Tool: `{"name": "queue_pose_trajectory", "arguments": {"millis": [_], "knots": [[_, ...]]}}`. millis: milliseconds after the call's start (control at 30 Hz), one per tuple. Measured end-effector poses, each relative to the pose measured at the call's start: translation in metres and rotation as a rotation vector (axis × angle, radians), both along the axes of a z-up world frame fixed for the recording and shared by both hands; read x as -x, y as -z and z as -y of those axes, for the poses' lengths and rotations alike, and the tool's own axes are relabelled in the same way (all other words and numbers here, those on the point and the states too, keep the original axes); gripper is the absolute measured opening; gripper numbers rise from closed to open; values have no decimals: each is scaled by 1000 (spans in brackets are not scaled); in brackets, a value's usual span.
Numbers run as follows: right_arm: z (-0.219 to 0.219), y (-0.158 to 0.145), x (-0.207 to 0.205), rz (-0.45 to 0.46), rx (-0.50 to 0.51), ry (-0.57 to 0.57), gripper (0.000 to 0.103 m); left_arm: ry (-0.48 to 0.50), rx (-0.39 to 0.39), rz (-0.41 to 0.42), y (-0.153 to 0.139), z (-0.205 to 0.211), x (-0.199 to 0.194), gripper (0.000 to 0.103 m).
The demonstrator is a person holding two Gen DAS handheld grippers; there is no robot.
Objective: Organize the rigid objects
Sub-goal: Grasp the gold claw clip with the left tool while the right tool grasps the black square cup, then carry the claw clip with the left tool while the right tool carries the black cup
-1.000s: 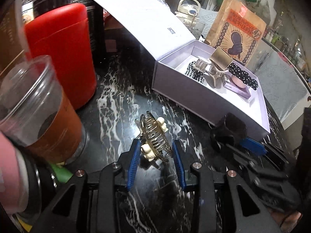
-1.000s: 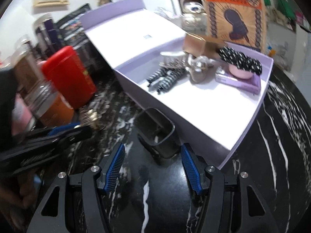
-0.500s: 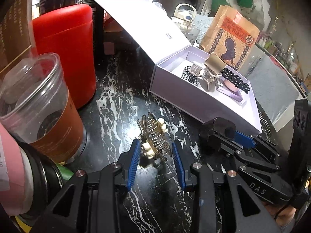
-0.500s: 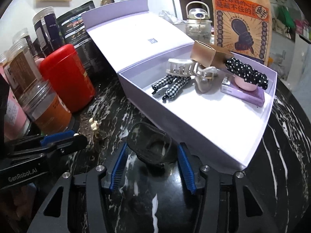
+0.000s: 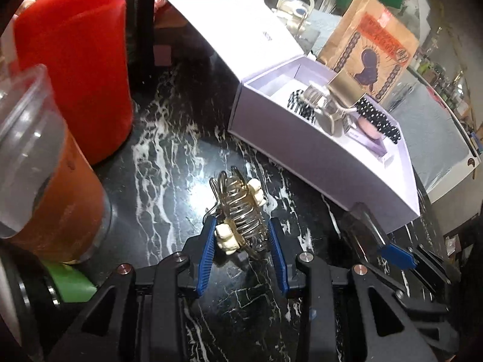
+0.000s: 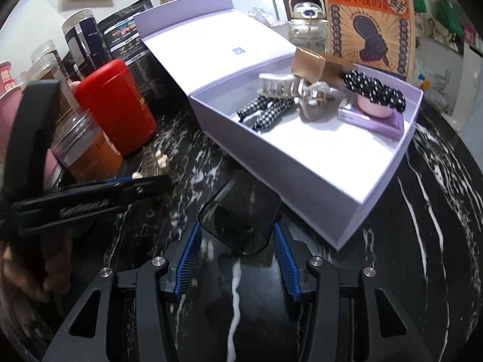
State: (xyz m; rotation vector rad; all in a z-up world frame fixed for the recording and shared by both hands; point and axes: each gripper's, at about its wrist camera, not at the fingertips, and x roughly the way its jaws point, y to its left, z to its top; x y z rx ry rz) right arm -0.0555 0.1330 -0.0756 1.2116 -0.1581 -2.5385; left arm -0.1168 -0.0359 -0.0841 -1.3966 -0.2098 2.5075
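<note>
A clear amber hair claw with cream beads [image 5: 238, 217] sits between the blue pads of my left gripper [image 5: 241, 241], which is shut on it just above the black marble table [image 5: 169, 157]. The claw also shows in the right wrist view [image 6: 154, 163]. My right gripper [image 6: 238, 247] is shut on a smoky dark plastic claw clip [image 6: 241, 220], tilted, close to the near wall of the open lilac box [image 6: 305, 181]. The box holds a silver claw [image 6: 283, 87], a checked bow, a dotted scrunchie [image 6: 374, 90] and a gold clip.
A red canister [image 5: 72, 60] and a clear jar with an orange label [image 5: 39, 166] stand at the left. The box lid [image 6: 217, 42] leans open behind. A printed paper bag [image 6: 368, 15] and a glass teapot stand behind the box. Dark packets line the back left.
Both grippers have closed in on their clips. The left one now grips the amber claw and lifts it slightly; the right one has advanced and taken hold of the dark clip.
</note>
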Motion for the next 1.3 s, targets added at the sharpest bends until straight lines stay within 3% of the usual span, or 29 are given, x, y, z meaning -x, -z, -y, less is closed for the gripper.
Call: {"name": "queue_pose_trajectory", "arguments": {"millis": [233, 300, 367, 633, 933, 1233, 1300], "knots": [[-3, 6, -6, 40, 20, -31, 50, 1, 8, 0, 4, -4, 5, 34], [-3, 6, -6, 45, 33, -37, 59, 7, 11, 1, 4, -6, 6, 34], [-1, 6, -6, 45, 35, -53, 60, 15, 6, -1, 4, -8, 7, 34], [4, 5, 2, 44, 36, -74, 60, 36, -14, -13, -3, -11, 7, 34], [19, -2, 14, -7, -48, -146, 61, 53, 26, -8, -5, -20, 17, 34], [18, 8, 25, 0, -27, -177, 60, 44, 2, 15, 1, -25, 30, 34], [17, 9, 25, -3, -18, -179, 51, 53, 6, 14, 1, -28, 33, 34]]}}
